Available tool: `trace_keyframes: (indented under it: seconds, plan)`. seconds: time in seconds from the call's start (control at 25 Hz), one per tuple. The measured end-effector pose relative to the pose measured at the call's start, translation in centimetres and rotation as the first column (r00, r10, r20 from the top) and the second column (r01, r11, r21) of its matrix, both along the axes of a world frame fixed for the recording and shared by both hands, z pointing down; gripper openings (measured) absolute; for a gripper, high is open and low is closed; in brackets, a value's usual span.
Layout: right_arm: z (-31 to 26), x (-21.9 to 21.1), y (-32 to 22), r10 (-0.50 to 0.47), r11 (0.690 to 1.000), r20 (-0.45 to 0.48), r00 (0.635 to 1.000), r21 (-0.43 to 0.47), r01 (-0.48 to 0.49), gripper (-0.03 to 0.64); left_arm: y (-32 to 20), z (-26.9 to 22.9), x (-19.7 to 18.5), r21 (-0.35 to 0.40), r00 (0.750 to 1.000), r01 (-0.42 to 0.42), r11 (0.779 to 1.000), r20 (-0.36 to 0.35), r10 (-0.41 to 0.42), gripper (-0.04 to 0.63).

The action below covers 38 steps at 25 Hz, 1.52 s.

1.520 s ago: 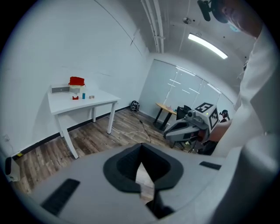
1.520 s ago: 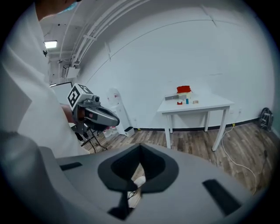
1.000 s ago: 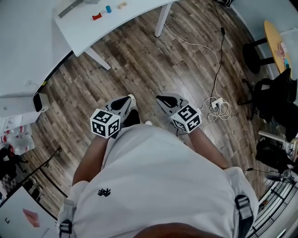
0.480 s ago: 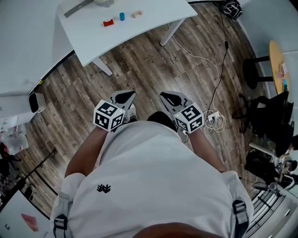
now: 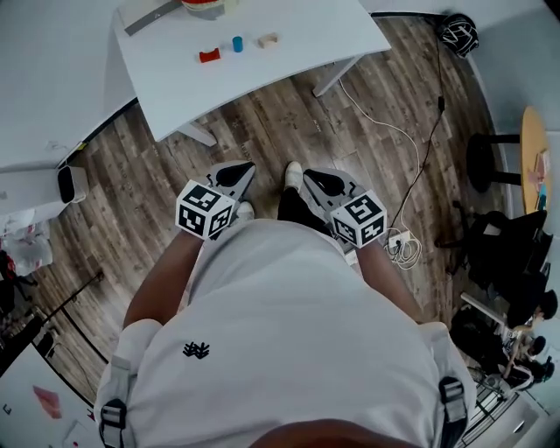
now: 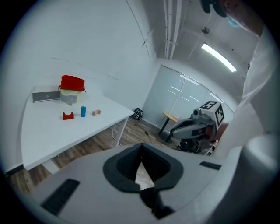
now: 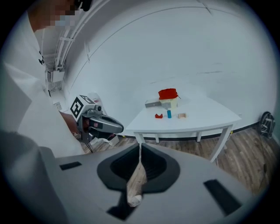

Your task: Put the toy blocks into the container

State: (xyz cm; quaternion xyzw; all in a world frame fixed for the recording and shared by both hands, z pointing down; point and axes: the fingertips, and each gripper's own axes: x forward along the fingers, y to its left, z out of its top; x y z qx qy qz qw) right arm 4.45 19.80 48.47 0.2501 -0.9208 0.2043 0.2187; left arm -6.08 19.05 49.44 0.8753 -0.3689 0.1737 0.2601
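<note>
Three toy blocks lie in a row on the white table (image 5: 289, 35): a red arch (image 5: 209, 56), a blue cylinder (image 5: 237, 44) and a small wooden piece (image 5: 268, 39). Behind them stands the red-topped container (image 5: 203, 4), cut off by the frame's top edge. The left gripper view shows the same red arch (image 6: 67, 116), blue cylinder (image 6: 82, 112), wooden piece (image 6: 96, 113) and container (image 6: 72, 84), all far off. My left gripper (image 5: 241, 169) and right gripper (image 5: 311, 178) are held close to the body over the wooden floor, well short of the table. Both are shut and empty.
A flat grey device (image 5: 149, 16) lies on the table by the container. A white cable runs across the floor to a coiled bundle (image 5: 402, 247). A black stool (image 5: 490, 162) and a round wooden table (image 5: 535, 153) stand at the right, and a helmet (image 5: 458, 33) lies at the back right.
The person has stepped toward the table, so the table and blocks sit lower and nearer in the head view. Both grippers stay shut in front of the body.
</note>
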Motion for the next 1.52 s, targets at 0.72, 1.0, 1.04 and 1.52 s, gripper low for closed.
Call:
trace_keyframes:
  seconds: [0.72, 1.0, 1.04, 1.52]
  plan:
    - [1.4, 5.7, -16.6, -0.215, 0.976, 0.048, 0.976, -0.02, 0.216, 0.012, -15.6, 1.6, -6.2, 0.052, 0.893, 0.272, 0.961, 0.36, -0.272, 0.107]
    - [1.6, 5.4, -20.2, -0.137, 0.989, 0.039, 0.99, -0.049, 0.139, 0.014, -21.0, 3.1, -11.4, 0.039, 0.864, 0.186, 0.982, 0.468, -0.183, 0.144]
    - [1.5, 5.3, -20.8, -0.121, 0.991, 0.035, 0.992, -0.049, 0.122, 0.012, -21.8, 3.5, -12.2, 0.033, 0.858, 0.167, 0.985, 0.488, -0.162, 0.151]
    - [0.6, 3.3, -25.0, 0.092, 0.994, -0.013, 0.996, -0.06, -0.093, 0.014, -29.5, 8.6, -18.1, -0.047, 0.822, -0.035, 0.998, 0.566, 0.055, 0.179]
